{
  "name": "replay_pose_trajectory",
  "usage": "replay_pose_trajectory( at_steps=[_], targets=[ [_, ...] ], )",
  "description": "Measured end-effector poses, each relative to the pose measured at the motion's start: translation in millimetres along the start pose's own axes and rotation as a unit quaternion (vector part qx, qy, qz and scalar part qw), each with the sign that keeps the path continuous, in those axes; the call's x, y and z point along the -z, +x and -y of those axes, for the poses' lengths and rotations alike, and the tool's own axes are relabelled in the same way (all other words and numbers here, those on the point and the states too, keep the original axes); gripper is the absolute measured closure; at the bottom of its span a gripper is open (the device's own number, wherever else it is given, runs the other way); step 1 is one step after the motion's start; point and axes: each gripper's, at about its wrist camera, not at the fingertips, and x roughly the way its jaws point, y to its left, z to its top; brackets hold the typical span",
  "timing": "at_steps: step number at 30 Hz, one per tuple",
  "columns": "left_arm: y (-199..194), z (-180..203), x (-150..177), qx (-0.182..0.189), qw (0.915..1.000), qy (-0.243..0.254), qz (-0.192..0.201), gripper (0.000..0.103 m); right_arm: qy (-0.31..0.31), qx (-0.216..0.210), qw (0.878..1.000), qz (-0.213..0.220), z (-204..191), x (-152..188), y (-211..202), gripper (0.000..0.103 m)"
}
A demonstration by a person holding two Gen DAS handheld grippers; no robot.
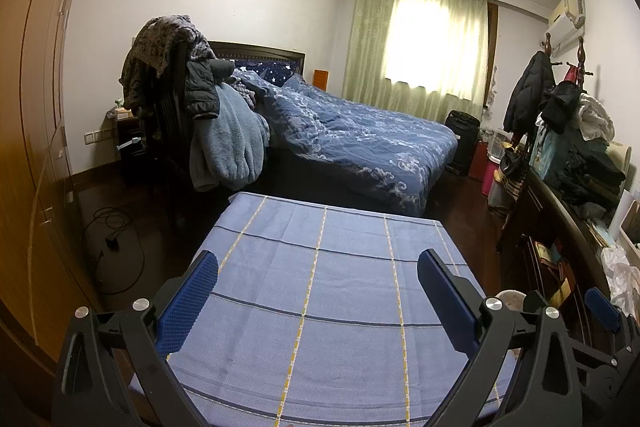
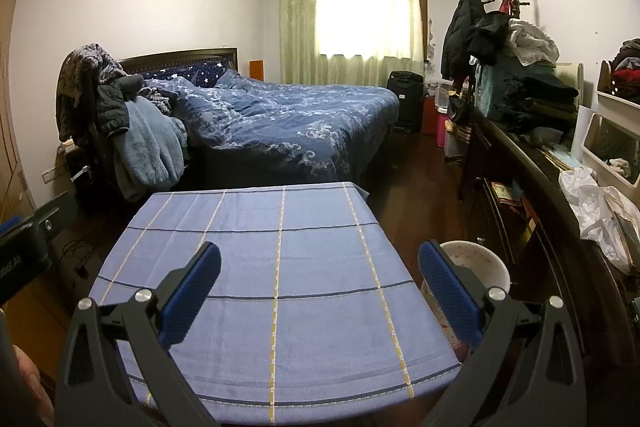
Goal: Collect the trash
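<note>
Two tools hang over the bench here, side by side, and both are spread wide with nothing between their fingers. The left tool (image 1: 318,269) sits above the blue checked cloth (image 1: 320,287) that covers the bench, its blue ribbed pads (image 1: 188,303) well apart. The right tool (image 2: 320,261) is released too, over the same cloth (image 2: 280,287), and its right finger crosses in front of a pale round bin (image 2: 486,269) standing just beside the bench's right edge, down at floor level. From the left wrist view only a sliver of that bin (image 1: 510,301) shows, between the two tools. As for trash, the cloth shows only its yellow and dark stripes; a crumpled white plastic bag (image 2: 596,211) lies on the dark sideboard (image 2: 532,187) to the right, well apart from both tools. Whether it is rubbish, I cannot tell. Beyond the bench stands a bed (image 1: 360,139) with a rumpled blue quilt, a chair heaped with clothes (image 1: 192,95) at its near corner, and green curtains (image 2: 352,15) glow over the window at the far wall. Black cables (image 1: 116,239) lie coiled on the dark floor to the left.
</note>
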Motion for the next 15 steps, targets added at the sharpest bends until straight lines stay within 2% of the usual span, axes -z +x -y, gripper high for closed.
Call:
replay_pose_trajectory(
  at_steps=[15],
  targets=[
    [0.1,-1.1,-0.2,0.000,1.0000,0.000,-0.001,0.004,0.000,-0.008,1.000,-0.008,2.0,0.8,3.2,0.003]
  ],
)
